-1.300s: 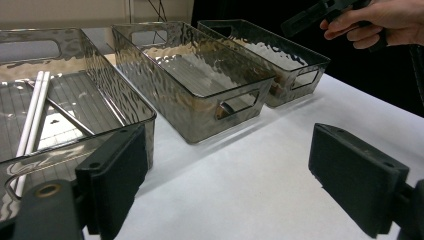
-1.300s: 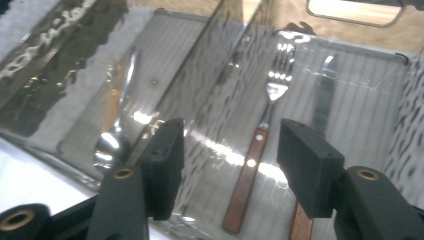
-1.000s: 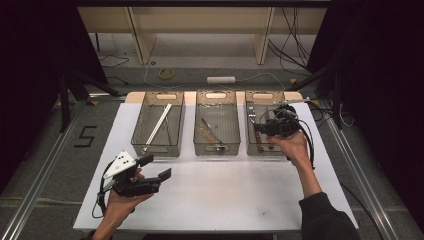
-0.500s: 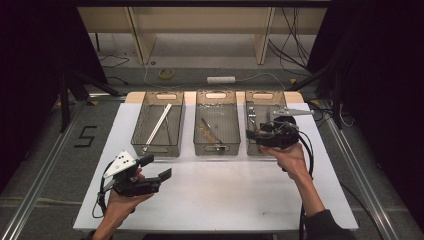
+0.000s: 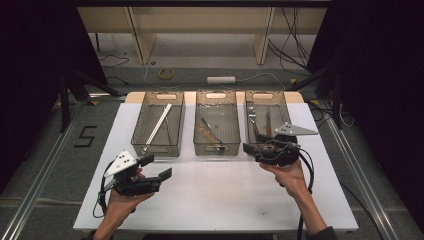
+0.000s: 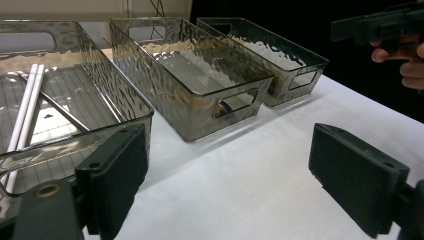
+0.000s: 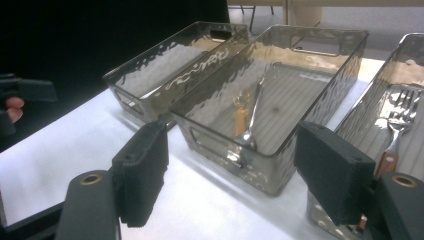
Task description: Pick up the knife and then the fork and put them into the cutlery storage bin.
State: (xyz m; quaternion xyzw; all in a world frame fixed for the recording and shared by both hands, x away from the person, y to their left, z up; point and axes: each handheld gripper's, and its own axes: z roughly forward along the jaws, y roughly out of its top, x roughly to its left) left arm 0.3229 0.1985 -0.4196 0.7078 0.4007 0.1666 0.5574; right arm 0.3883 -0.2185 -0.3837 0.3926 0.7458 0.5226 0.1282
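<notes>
Clear bins sit along the table's [image 5: 215,195] far edge; the right bin [image 5: 266,116] holds a fork [image 7: 400,120]. My right gripper [image 5: 250,148], jaws just opening, empty, hangs at that bin's near end. My left gripper [image 5: 156,167] gapes empty near the front-left corner.

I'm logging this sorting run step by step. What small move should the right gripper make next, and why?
Probably draw back a little further from the right bin and hold over the white table. The right gripper has just been opening its jaws and nothing sits between them, while a fork already lies in that bin, so its drop looks finished.
</notes>
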